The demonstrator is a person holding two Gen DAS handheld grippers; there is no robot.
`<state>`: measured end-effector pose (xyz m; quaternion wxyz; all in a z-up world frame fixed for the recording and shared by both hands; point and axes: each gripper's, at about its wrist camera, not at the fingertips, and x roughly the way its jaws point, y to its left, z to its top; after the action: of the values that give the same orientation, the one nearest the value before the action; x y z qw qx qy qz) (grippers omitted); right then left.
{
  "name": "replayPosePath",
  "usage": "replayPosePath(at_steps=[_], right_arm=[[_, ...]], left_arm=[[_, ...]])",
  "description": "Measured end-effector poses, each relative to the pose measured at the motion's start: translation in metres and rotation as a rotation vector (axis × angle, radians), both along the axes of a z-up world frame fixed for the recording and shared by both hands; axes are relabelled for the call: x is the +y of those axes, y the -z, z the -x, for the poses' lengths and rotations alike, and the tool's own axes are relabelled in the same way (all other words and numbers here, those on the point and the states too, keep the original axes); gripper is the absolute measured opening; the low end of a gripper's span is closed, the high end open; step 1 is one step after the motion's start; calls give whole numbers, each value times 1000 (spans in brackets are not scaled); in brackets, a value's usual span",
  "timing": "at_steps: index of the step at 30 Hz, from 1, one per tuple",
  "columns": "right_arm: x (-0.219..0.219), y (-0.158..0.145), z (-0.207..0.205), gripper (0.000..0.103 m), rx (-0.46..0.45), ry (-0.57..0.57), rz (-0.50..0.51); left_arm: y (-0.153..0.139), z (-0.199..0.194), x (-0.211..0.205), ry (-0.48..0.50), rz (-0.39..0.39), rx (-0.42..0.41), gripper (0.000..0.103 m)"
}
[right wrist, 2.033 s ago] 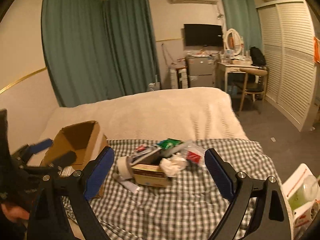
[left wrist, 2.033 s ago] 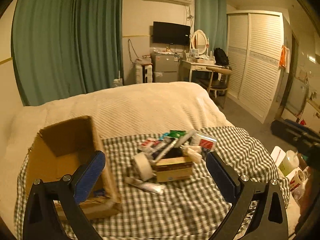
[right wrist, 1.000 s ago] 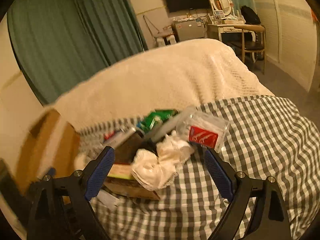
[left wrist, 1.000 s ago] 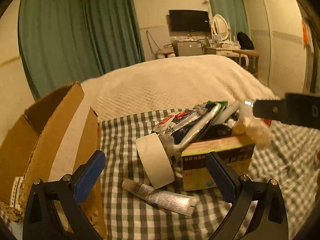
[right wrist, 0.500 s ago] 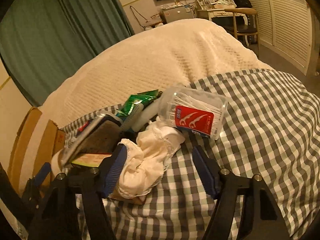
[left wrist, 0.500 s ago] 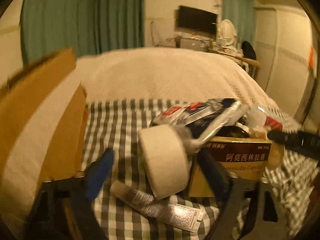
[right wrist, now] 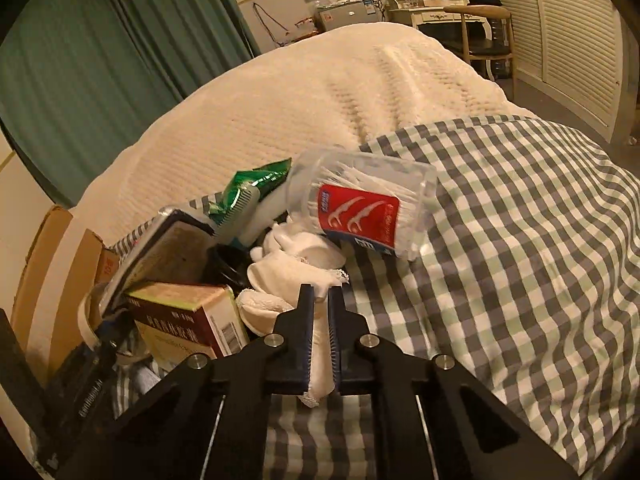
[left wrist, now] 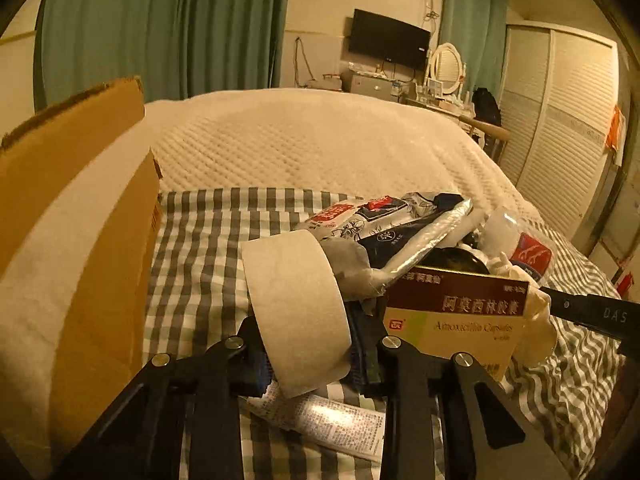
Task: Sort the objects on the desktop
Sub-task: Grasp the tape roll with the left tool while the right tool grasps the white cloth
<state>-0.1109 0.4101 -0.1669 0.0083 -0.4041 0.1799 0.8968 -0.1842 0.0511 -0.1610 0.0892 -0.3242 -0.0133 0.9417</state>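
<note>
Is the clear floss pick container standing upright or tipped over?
Tipped over. The floss pick container lies on its side, leaning against the pile and the checked cloth, its red label facing the right wrist camera.

The medicine box [left wrist: 456, 320] carries the clearest print — large Chinese characters reading 阿莫西林胶囊 on its dark red band, with "Amoxicillin Capsules" in faint Latin letters on the pale panel below. The black gripper arm [left wrist: 592, 314] at the right edge shows the letters "DAS". The floss-pick jar [right wrist: 360, 216] has a red label with white pick drawings — its small text is unreadable.
</note>
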Motion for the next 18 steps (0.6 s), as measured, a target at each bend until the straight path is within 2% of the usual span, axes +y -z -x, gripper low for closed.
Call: replayPosePath(at_steps=[9, 11, 13, 14, 15, 16, 18], right_arm=[[2, -14, -39, 5, 23, 4, -5], [2, -22, -49, 5, 40, 7, 7], [-1, -27, -56, 5, 47, -20, 36], [-3, -29, -60, 6, 64, -13, 17], [-5, -32, -64, 17, 77, 4, -16], [-8, -32, -65, 34, 76, 8, -39], [-12, -31, -65, 46, 76, -2, -40]], left_arm=[[-19, -35, 4, 72, -1, 23, 28], [-24, -43, 0, 78, -21, 31, 23], [-27, -49, -2, 87, -17, 42, 23], [-26, -54, -3, 88, -10, 41, 23], [-24, -56, -5, 84, -14, 38, 23], [-24, -57, -5, 77, -20, 35, 23], [-19, -55, -6, 64, -28, 26, 23]])
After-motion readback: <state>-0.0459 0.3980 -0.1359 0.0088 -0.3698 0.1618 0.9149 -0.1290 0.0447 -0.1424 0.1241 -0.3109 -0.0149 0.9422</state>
